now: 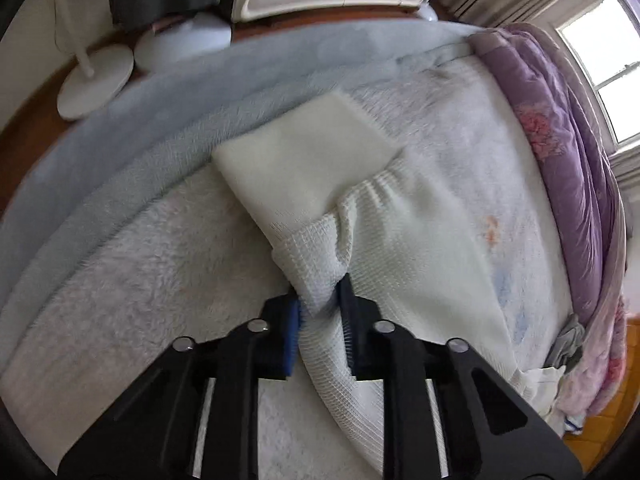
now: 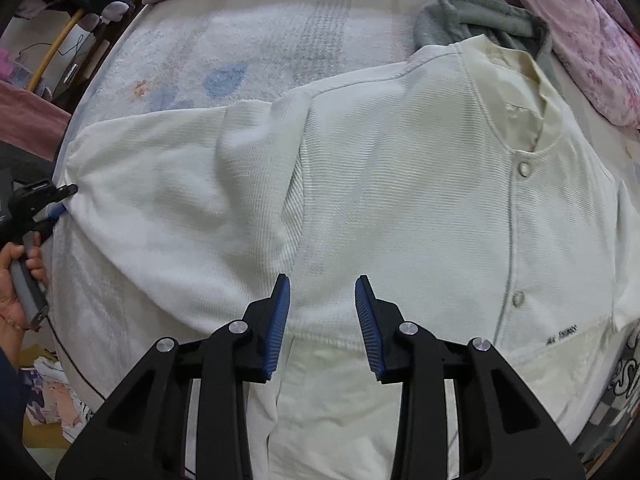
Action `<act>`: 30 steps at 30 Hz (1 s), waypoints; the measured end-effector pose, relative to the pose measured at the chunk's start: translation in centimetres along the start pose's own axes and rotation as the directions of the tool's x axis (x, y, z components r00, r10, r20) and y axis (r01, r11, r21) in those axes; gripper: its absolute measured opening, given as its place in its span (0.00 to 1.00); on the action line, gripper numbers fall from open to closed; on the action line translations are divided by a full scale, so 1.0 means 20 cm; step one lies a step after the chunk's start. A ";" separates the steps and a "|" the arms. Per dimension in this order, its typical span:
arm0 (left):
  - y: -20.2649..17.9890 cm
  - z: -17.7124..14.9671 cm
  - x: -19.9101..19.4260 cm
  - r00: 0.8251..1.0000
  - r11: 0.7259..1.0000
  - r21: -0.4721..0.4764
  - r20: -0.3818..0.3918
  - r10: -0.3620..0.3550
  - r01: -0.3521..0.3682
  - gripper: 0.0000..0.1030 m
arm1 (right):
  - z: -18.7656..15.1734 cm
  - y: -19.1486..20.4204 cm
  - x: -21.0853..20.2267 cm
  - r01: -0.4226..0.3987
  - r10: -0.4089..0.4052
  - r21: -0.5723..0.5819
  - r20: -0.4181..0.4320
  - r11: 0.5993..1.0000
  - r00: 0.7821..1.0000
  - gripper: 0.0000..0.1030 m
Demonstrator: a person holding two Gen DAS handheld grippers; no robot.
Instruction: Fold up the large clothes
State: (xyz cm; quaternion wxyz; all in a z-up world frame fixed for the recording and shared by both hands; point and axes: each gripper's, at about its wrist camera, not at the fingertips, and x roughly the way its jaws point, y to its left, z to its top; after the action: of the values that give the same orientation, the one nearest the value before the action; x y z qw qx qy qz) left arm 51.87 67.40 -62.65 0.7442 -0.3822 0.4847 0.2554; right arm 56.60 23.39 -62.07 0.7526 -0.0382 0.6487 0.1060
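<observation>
Left wrist view first: a white fan base [image 1: 96, 80] stands on the wooden floor beyond the bed's far left edge, next to a second round white base [image 1: 184, 42]. A pale blue fleece blanket [image 1: 200, 108] drapes over that edge of the bed, and a white fluffy bed cover [image 1: 132, 272] spreads across the middle. The left gripper [image 1: 320, 300] has its fingers [image 1: 294, 320] closed on the ribbed cuff of the white jacket's sleeve [image 1: 316, 268], with the cloth bunched between the blue pads and the sleeve running away toward the right. Along the bed's right edge lies a purple floral quilt [image 1: 560, 140], with a window [image 1: 600, 68] behind it. Right wrist view: at the far left edge the person's left hand [image 2: 20, 280] grips the handle of the other gripper, which pinches the end of the sleeve, pulled out flat toward the bed's left side. The white jacket [image 2: 400, 168] lies face up across the middle of the bed, snap buttons [image 2: 522, 168] down its front and collar toward the far right corner, where a grey garment [image 2: 480, 16] is crumpled just behind it. The right gripper [image 2: 322, 280] hovers over the jacket's lower hem, its fingers [image 2: 280, 320] spread wide apart and holding nothing.
</observation>
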 end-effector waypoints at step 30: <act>-1.90 -1.50 -1.07 0.930 0.787 0.609 0.229 -0.289 0.094 0.07 | -0.43 -1.28 -0.54 -0.247 0.205 0.185 0.218 0.951 0.954 0.09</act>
State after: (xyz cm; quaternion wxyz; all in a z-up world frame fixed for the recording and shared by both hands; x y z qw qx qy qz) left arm 56.07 20.73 -37.92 0.9143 -0.1356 0.3748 0.0717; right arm 52.23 -4.38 -54.72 0.7955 0.1271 0.5790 0.1257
